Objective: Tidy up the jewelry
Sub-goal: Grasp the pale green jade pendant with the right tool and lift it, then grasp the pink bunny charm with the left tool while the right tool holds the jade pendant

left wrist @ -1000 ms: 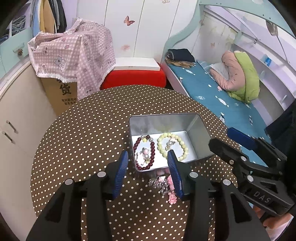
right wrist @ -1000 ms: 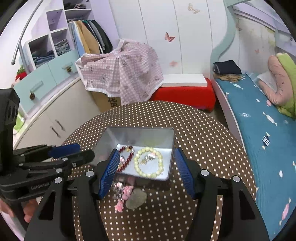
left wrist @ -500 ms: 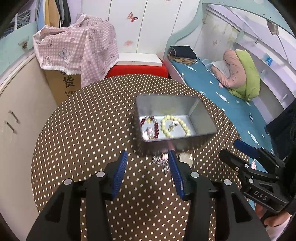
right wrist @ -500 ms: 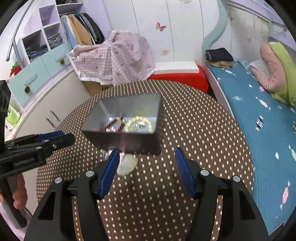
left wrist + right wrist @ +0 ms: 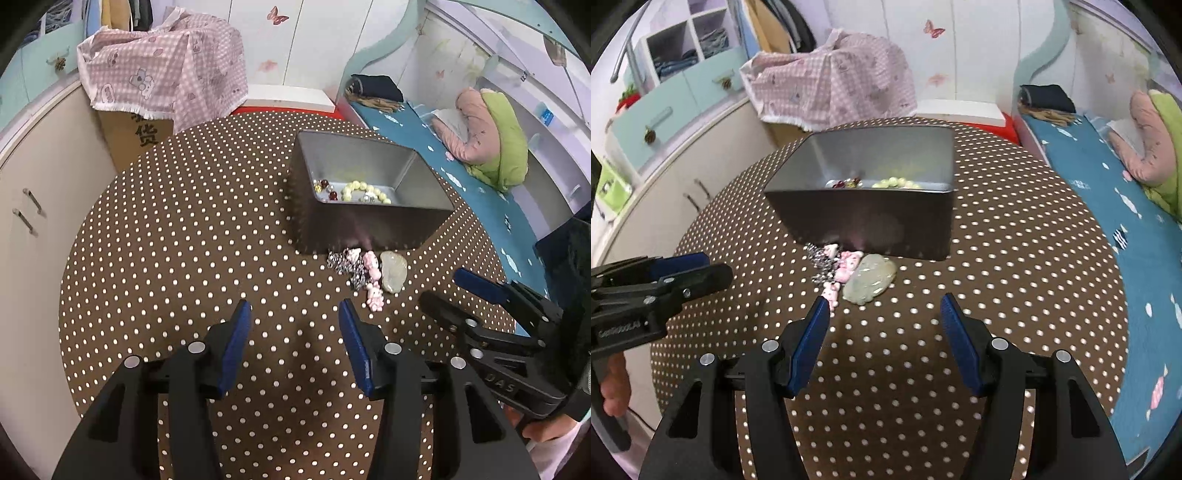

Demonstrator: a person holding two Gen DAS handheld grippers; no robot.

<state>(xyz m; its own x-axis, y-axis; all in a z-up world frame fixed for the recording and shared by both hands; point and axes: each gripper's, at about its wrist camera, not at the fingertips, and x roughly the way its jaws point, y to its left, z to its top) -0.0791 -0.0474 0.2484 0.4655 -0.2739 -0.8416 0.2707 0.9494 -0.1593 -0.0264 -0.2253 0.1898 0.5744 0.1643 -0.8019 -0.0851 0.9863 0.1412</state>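
Observation:
A grey metal tin [image 5: 373, 229] [image 5: 868, 218] stands on the round polka-dot table [image 5: 184, 240] [image 5: 1015, 277]. Inside lie a pale green bead bracelet [image 5: 364, 192] [image 5: 894, 181] and a dark red bead bracelet [image 5: 325, 186] [image 5: 846, 182]. In front of the tin lie a pale jade pendant [image 5: 393, 271] [image 5: 870, 278], a pink charm string [image 5: 371, 277] [image 5: 846, 267] and a silver chain [image 5: 345, 264] [image 5: 822, 258]. My left gripper [image 5: 295, 332] is open and empty, short of the loose pieces. My right gripper [image 5: 882, 325] is open and empty, just before the pendant.
A box draped in pink checked cloth [image 5: 162, 77] [image 5: 834, 85] stands behind the table. A red stool with a white board [image 5: 288, 99] is beyond the far edge. A bed with a blue sheet [image 5: 1108, 184] runs along the right. Cabinets [image 5: 33, 206] stand left.
Both grippers have pulled back and lower from above the tin toward the table's near side. The loose pendant, charms and chain now lie in front of the fingers. The jaws stay open.

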